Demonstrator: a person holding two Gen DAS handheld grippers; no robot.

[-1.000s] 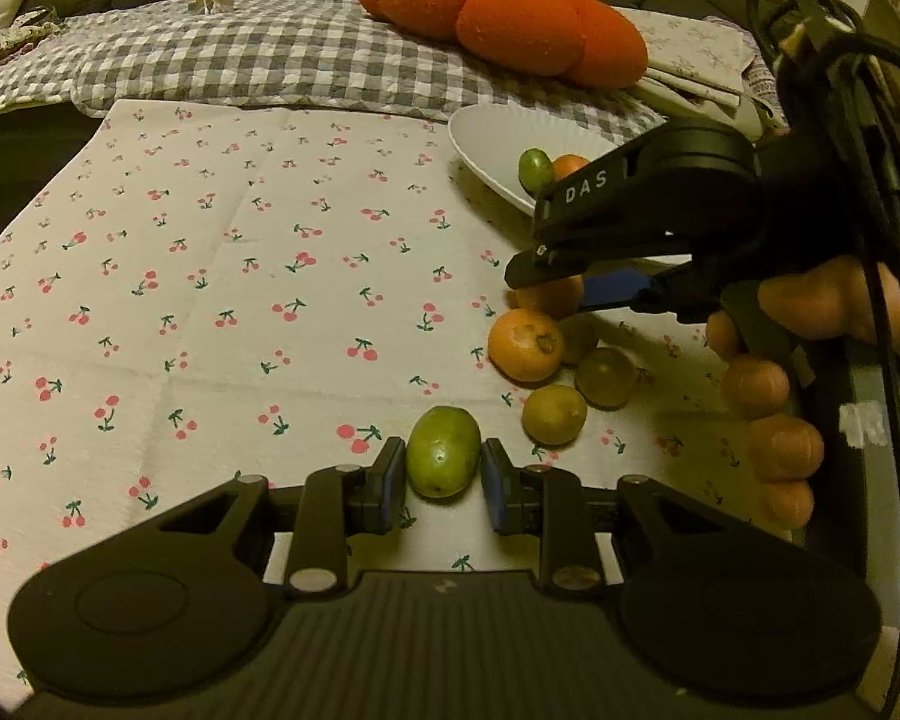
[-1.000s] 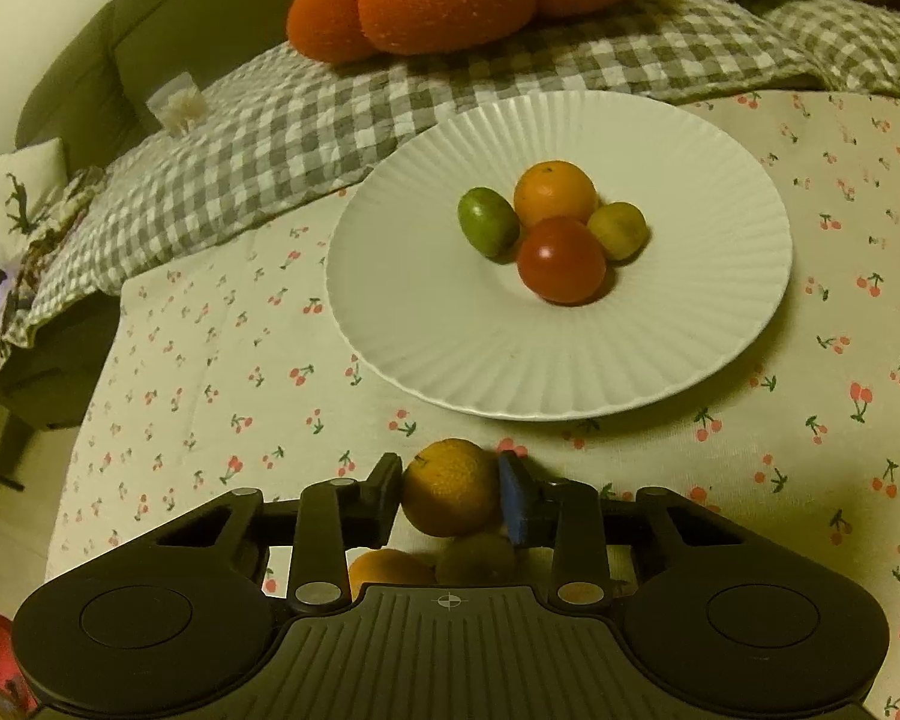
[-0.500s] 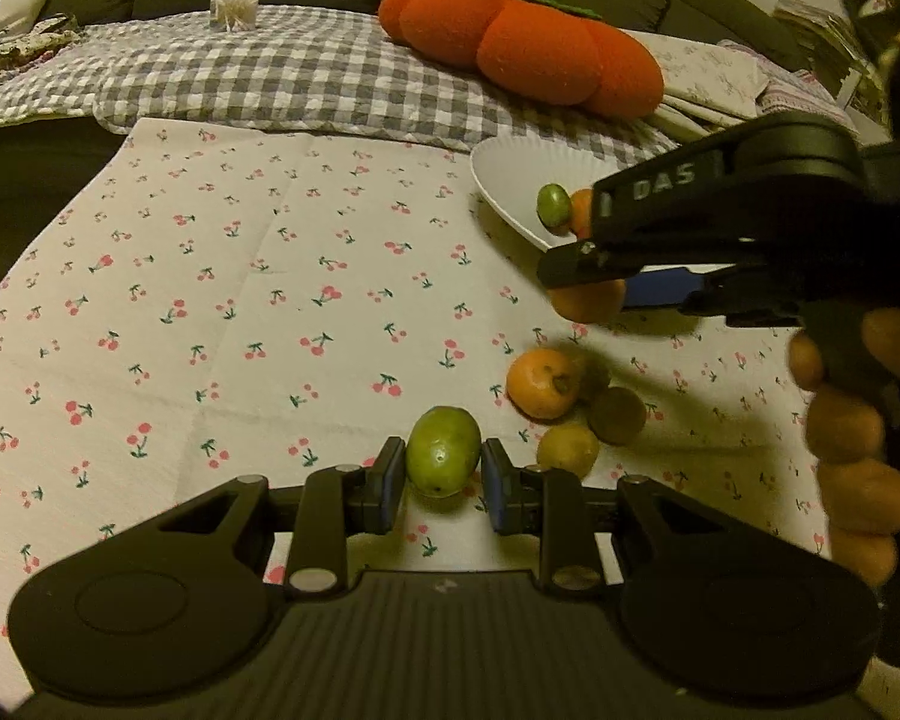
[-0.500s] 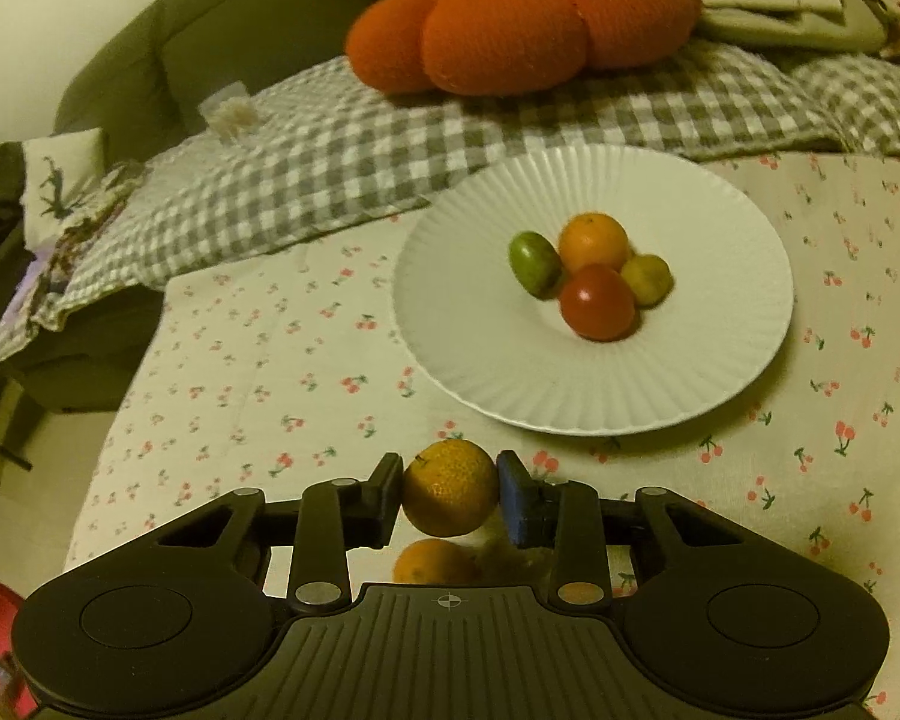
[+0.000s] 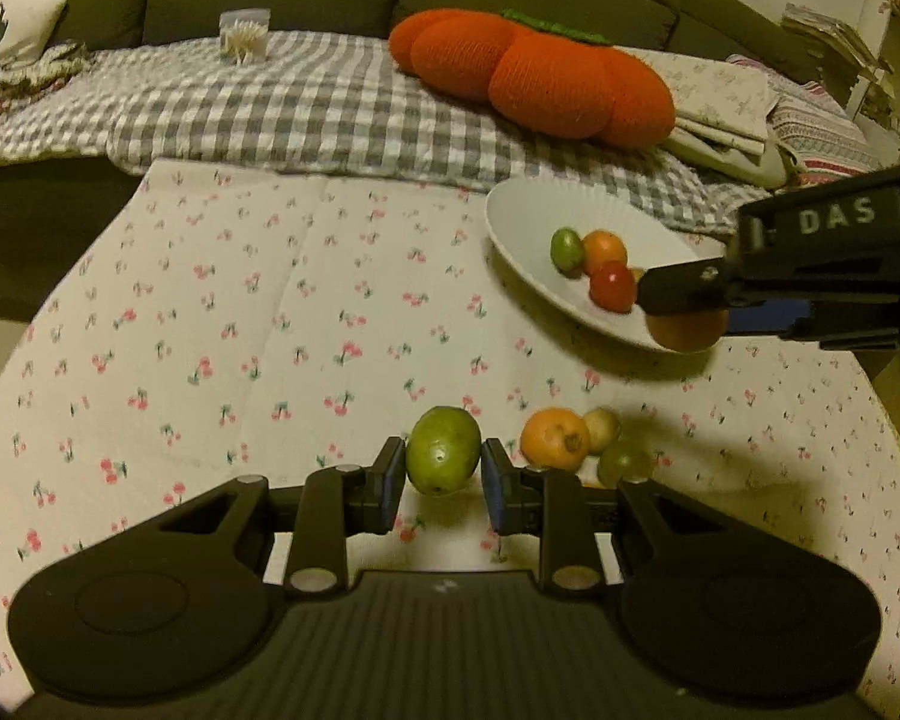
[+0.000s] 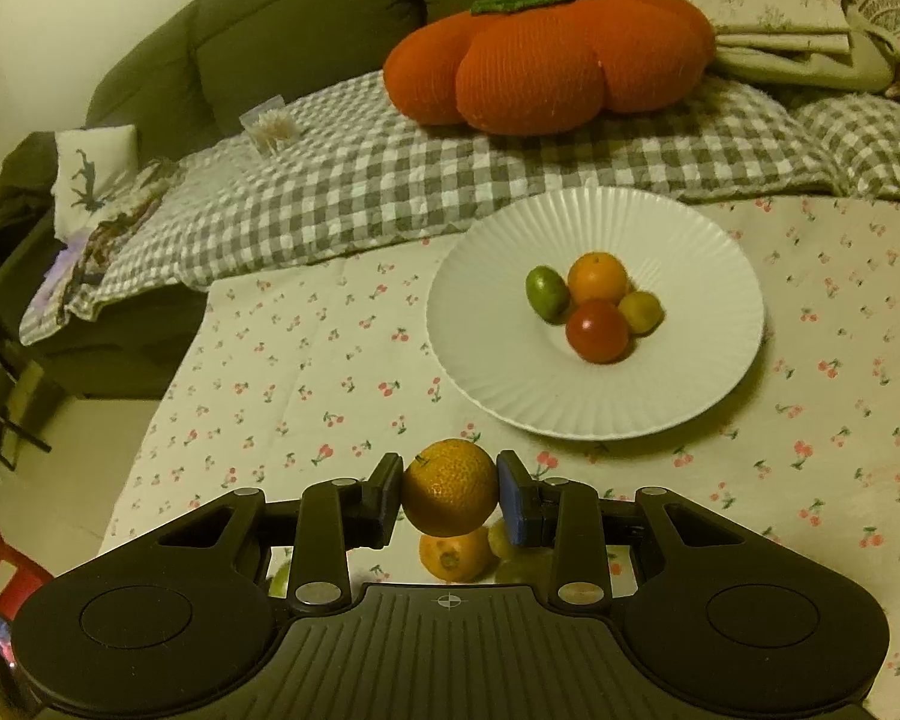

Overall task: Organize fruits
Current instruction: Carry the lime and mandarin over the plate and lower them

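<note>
My left gripper is shut on a green oval fruit, held above the cherry-print tablecloth. My right gripper is shut on an orange and holds it in the air short of the white ribbed plate. In the left wrist view the right gripper hangs over the plate's near rim with its orange. The plate holds a green fruit, an orange one, a red one and a yellowish one. An orange and two greenish fruits lie on the cloth.
A grey checked blanket with an orange pumpkin-shaped cushion lies behind the table. A small clear container stands on the blanket at the back left. The table's left edge drops to the floor.
Both grippers have risen with their fruits. The right gripper has carried the orange away from the fruit pile to the plate's near rim.
</note>
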